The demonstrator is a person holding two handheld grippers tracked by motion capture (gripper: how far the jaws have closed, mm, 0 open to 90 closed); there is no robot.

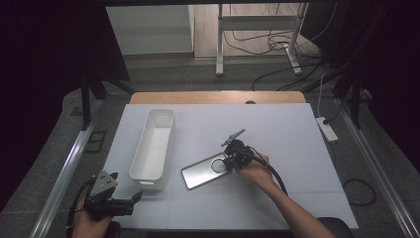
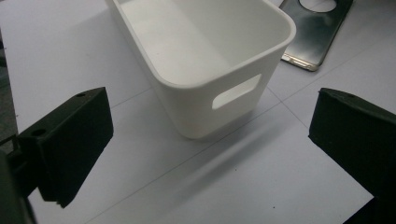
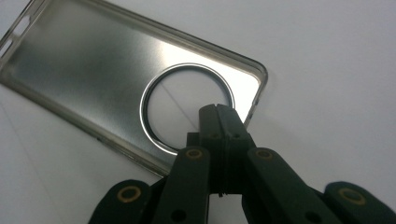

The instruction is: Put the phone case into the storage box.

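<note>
A phone case (image 1: 203, 170) lies flat on the white table (image 1: 277, 134), just right of a long white bin (image 1: 153, 148). The case is a shiny, see-through rectangle with a round ring (image 3: 187, 108) set in it toward one end. In the high view its long axis runs on a slant, from its near-left end by the bin's near corner up to its far-right end, where the ring sits. The right gripper (image 1: 229, 163) comes in from the right, held in the person's right hand (image 1: 255, 171), and its tips sit at that ring end. In the right gripper view the jaws are pressed together, meeting at the ring's rim near the case's short edge; whether they pinch the rim or only rest on it cannot be told. The bin stands with its long axis running away from the person, tilted slightly to the right at its far end, and it is empty inside. The left gripper (image 1: 130, 199) hovers at the table's near-left corner, jaws spread wide, aimed at the bin's near end with the handle slot (image 2: 236, 92).
</note>
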